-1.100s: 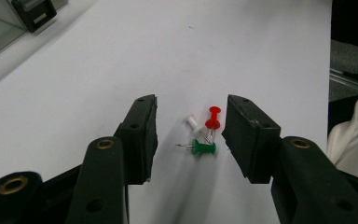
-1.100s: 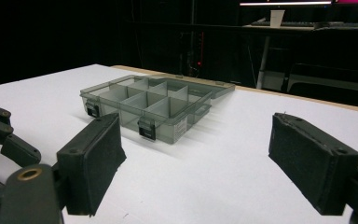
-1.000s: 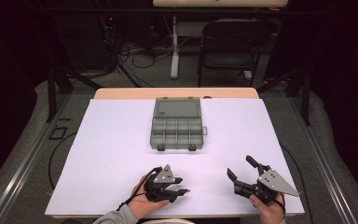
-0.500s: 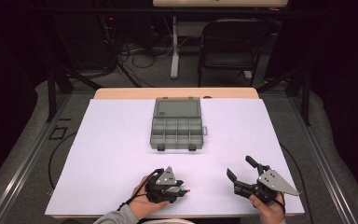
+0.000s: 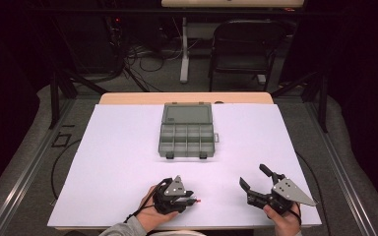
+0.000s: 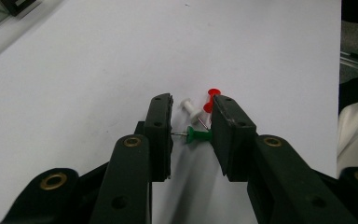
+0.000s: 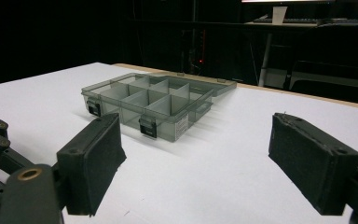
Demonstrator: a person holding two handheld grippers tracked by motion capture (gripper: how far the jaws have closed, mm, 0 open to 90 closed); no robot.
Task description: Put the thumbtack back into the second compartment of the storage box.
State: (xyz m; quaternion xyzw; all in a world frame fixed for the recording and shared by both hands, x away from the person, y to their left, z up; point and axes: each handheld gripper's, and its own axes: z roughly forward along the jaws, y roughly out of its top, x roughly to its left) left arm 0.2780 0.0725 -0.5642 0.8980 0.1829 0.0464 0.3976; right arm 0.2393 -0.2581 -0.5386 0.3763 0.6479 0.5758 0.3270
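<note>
My left gripper [image 6: 193, 106] lies low over the white table near its front edge, and its jaws have just been closing. A green pushpin [image 6: 198, 136] spans the gap: its head rests against the right pad and its needle tip meets the left pad. Just beyond the jaw tips lie a white pushpin [image 6: 189, 107] and two red pushpins [image 6: 212, 94]. In the high view the left gripper [image 5: 192, 200] sits at the front centre-left. My right gripper [image 5: 254, 176] stands open at the front right, its pads [image 7: 95, 163] wide apart with nothing between them.
A grey clear compartment box [image 5: 187, 140] sits open at the table's middle back, lid [image 5: 187, 114] folded away, also ahead in the right gripper view as the box [image 7: 149, 100]. The white sheet [image 5: 103, 162] covers the table. A chair [image 5: 246, 46] stands behind it.
The left gripper's jaws have drawn closer together. Both hands stay where they were.
</note>
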